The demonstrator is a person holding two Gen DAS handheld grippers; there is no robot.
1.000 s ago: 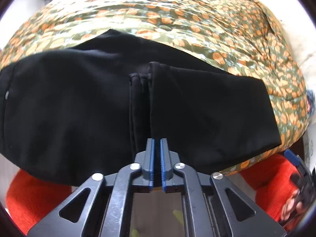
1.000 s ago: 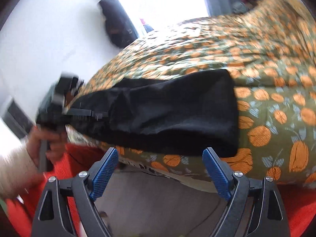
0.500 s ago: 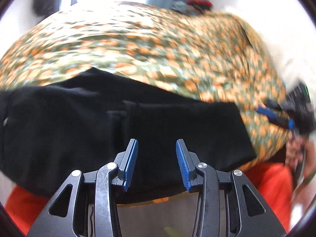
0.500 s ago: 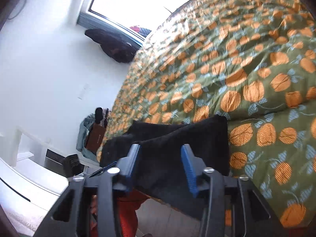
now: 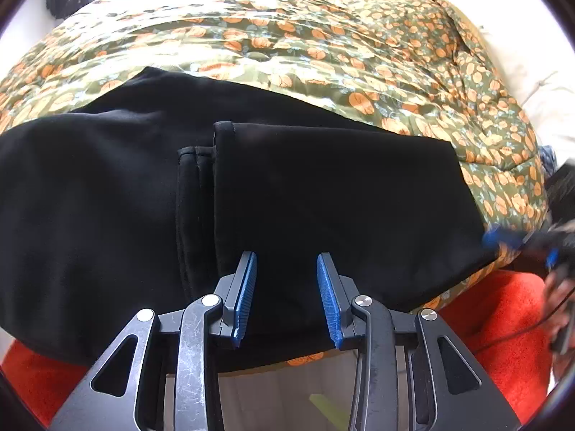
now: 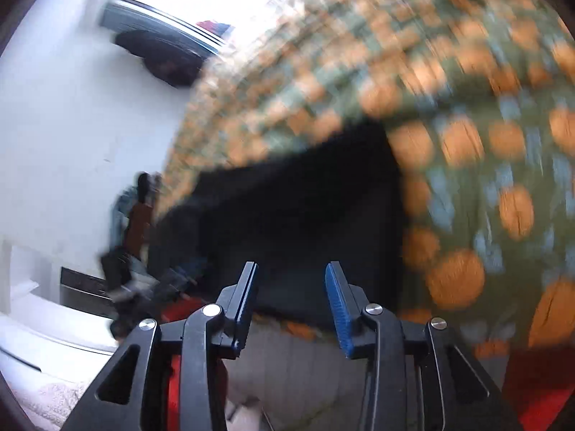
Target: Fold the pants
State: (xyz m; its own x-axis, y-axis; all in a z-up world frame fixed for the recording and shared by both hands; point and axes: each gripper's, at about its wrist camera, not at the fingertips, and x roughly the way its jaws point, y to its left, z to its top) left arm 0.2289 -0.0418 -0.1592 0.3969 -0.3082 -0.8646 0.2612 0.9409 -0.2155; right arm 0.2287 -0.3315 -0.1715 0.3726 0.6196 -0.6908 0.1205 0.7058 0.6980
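Note:
Black pants (image 5: 323,186) lie folded on the bed, the leg part laid over toward the waist, its hem edge (image 5: 222,129) on top of the lower layer. My left gripper (image 5: 286,287) is open and empty, just over the near edge of the pants. The right gripper shows blurred at the far right of the left wrist view (image 5: 521,240). In the right wrist view, my right gripper (image 6: 291,298) is open and empty, near the end of the pants (image 6: 287,222). That view is motion-blurred.
The bed has a green quilt with orange pumpkins (image 5: 359,46). An orange-red rug (image 5: 496,327) lies on the floor by the bed's near edge. A white wall and window (image 6: 72,89) stand left. Dark clothes hang by the window (image 6: 161,57).
My left gripper has opened, letting go of the pants' fold, and pulled back a little. My right gripper has narrowed and swung in close to the pants' end.

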